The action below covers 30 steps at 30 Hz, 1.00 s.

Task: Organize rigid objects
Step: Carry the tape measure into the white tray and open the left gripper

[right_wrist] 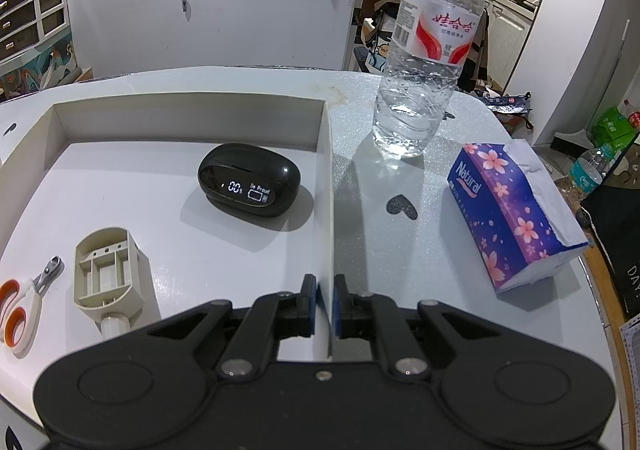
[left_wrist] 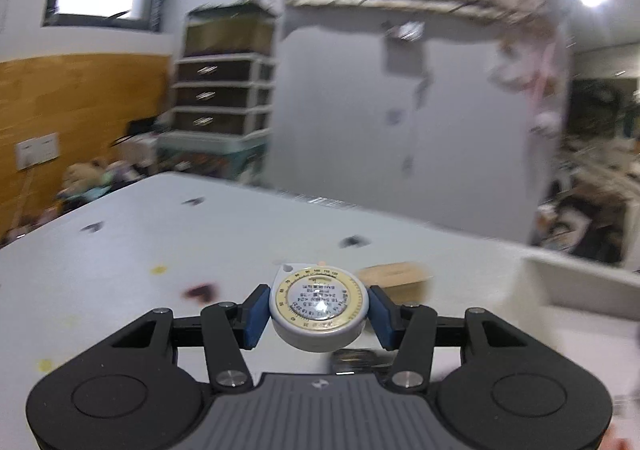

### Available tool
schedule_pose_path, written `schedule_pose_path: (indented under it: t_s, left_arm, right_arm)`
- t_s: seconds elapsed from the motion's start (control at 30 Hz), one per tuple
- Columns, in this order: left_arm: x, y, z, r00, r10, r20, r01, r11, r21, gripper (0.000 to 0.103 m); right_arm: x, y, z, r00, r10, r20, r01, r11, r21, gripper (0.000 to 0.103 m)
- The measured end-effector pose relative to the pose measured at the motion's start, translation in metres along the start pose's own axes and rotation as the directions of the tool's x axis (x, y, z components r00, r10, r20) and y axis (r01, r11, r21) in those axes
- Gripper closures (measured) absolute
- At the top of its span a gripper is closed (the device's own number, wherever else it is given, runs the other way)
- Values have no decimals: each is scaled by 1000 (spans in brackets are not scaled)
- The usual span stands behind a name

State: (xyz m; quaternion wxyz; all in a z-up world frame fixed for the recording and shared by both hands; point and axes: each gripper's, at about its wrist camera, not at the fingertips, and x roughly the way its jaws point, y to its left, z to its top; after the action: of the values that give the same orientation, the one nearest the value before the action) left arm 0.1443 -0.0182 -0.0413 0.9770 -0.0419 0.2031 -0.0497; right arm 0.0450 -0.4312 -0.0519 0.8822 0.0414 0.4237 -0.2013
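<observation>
My left gripper (left_wrist: 319, 310) is shut on a round grey tape measure (left_wrist: 318, 304) with a yellow dial, held above the white table (left_wrist: 120, 250). My right gripper (right_wrist: 324, 308) is shut on the right wall of a shallow white tray (right_wrist: 326, 186). In the tray lie a black earbud case (right_wrist: 249, 180), a beige plastic part (right_wrist: 108, 270) and small orange-handled clippers (right_wrist: 20, 310). The tray's corner shows at the right of the left wrist view (left_wrist: 580, 286).
A water bottle (right_wrist: 428, 50) stands right of the tray. A purple tissue pack (right_wrist: 512, 210) lies near the table's right edge. A tan block (left_wrist: 396, 278) lies on the table beyond the tape measure. A white cabinet (left_wrist: 400, 110) and drawers (left_wrist: 220, 90) stand behind.
</observation>
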Motion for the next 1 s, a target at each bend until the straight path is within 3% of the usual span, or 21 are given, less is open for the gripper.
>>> schedule_pose_path:
  t_s: [0.1,0.2,0.43,0.57,0.77,0.9,1.0]
  left_arm:
    - [-20,-21,0,994,-109,27,109,994,-2,50]
    - [-36,-46,-6,974,-224,26,224,975,14,50]
    - [-54,-114,-33,890,-451,-66,455,885,99,50]
    - [-53,-148,-45,852,-504,-142,522,841,144,50]
    - [-43,-178,-63,815,-529,-236,571,804,168,50]
    - [-40,-186,-69,802,-534,-266,585,793,171,50]
    - [-39,-186,-71,804,-529,-271,582,794,177,50]
  right_arm:
    - [0,0,0,1000,0,0,0,1000,0,95]
    - [0,0,0,1000,-1,0,1,1000,-1,95]
    - [0,1,0,1000,-3,1,3,1000,-3,94]
    - [0,2,-1,1000,-5,1,5,1000,-5,94]
    - [0,2,-1,1000,-7,1,7,1000,-8,94]
    - [0,2,-1,1000,-7,1,7,1000,-8,94]
    - [0,2,-1,1000,-8,1,8,1000,-8,94]
